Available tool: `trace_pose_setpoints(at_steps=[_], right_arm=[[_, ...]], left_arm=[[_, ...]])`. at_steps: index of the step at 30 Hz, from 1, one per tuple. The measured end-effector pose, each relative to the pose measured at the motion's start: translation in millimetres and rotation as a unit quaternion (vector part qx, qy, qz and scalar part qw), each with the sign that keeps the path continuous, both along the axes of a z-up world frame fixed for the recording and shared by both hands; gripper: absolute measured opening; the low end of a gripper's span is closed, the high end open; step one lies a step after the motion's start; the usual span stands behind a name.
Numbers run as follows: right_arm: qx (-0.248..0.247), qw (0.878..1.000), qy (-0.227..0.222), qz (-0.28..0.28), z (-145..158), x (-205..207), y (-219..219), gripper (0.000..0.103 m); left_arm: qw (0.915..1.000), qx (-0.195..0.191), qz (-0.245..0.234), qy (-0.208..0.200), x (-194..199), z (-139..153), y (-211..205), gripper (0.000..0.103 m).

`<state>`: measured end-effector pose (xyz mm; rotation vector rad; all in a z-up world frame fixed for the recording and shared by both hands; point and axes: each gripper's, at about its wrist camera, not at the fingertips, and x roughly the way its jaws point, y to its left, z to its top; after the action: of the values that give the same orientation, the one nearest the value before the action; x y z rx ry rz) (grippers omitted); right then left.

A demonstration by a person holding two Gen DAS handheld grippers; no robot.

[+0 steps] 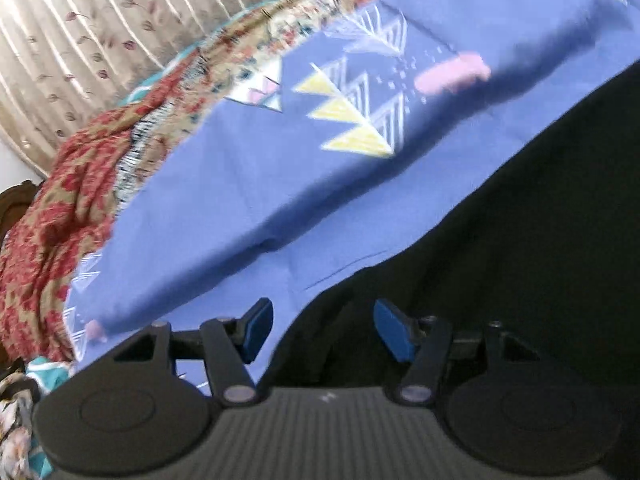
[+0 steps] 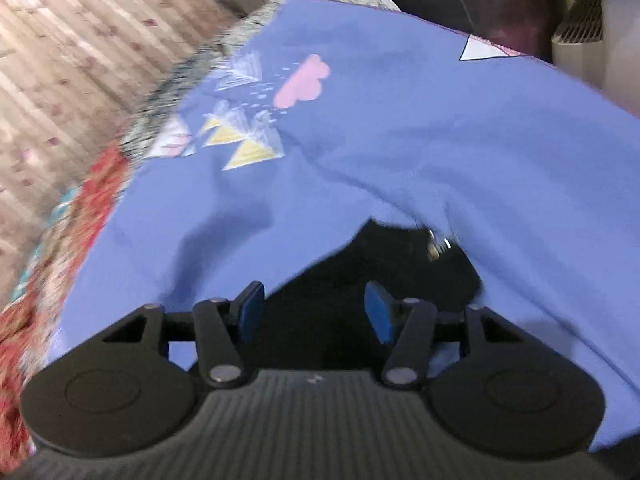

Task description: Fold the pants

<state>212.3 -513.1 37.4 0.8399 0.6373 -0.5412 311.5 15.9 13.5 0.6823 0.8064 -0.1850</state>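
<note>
The left gripper (image 1: 323,330) is seen with its jaws parted and nothing between the blue pads (image 1: 390,330); it hangs over the near edge of the black pants (image 1: 520,220), which lie on the blue patterned bedsheet (image 1: 240,200). The right gripper (image 2: 315,312) is likewise parted and empty above the pants (image 2: 380,264). A red floral blanket (image 1: 52,220) is bunched at the far left.

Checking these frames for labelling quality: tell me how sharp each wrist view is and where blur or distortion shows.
Left wrist view: the hand-held gripper is crisp, the blue sheet and black pants are smeared, and the fisheye bows the curtain. Right wrist view: heavier motion blur streaks the curtain and sheet print; only the hand-held gripper stays sharp.
</note>
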Motion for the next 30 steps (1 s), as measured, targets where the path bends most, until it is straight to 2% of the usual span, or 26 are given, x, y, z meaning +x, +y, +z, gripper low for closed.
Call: trace_pose_setpoints(at_steps=[2, 5, 7, 8, 10, 11, 12, 16, 20, 23, 27, 30], right_arm=[[-0.014, 0.999, 0.038, -0.007, -8, 28, -1, 0.065], [-0.039, 0.994, 0.103, -0.012, -27, 62, -7, 0.065], [-0.072, 0.988, 0.136, -0.020, -37, 78, -10, 0.065], [-0.080, 0.986, 0.149, -0.018, -43, 83, -11, 0.064], [-0.090, 0.981, 0.172, -0.022, -54, 87, -10, 0.043], [-0.119, 0.975, 0.185, -0.026, -55, 87, -4, 0.025], [-0.128, 0.975, 0.183, -0.022, -55, 88, -3, 0.018], [-0.098, 0.988, 0.115, -0.037, -39, 62, -13, 0.013], [-0.061, 0.997, 0.027, -0.050, -6, 11, -15, 0.013], [-0.029, 0.998, -0.032, -0.046, 21, -42, -13, 0.013], [-0.002, 0.995, -0.088, -0.046, 44, -132, -5, 0.013], [0.013, 0.993, -0.110, -0.040, 40, -208, 6, 0.013]], left_arm=[[0.9999, 0.011, -0.003, 0.005, 8, -15, -2, 0.059], [0.9997, 0.019, -0.005, 0.013, 16, -32, -4, 0.059], [0.9998, 0.008, -0.004, 0.017, 19, -40, -3, 0.036], [0.9998, -0.001, -0.004, 0.021, 19, -41, -3, 0.017], [0.9998, -0.011, 0.002, 0.015, 15, -40, -1, 0.014], [0.9999, -0.012, 0.000, 0.007, 9, -38, -1, 0.012], [0.9999, -0.013, -0.003, 0.000, 4, -35, 0, 0.011], [0.9981, -0.052, 0.003, -0.033, -22, -2, 12, 0.011], [0.9919, -0.100, 0.022, -0.075, -71, 47, 30, 0.011], [0.9855, -0.135, 0.031, -0.097, -121, 78, 44, 0.011], [0.9800, -0.156, 0.036, -0.118, -199, 98, 58, 0.011], [0.9770, -0.169, 0.048, -0.120, -249, 101, 70, 0.011]])
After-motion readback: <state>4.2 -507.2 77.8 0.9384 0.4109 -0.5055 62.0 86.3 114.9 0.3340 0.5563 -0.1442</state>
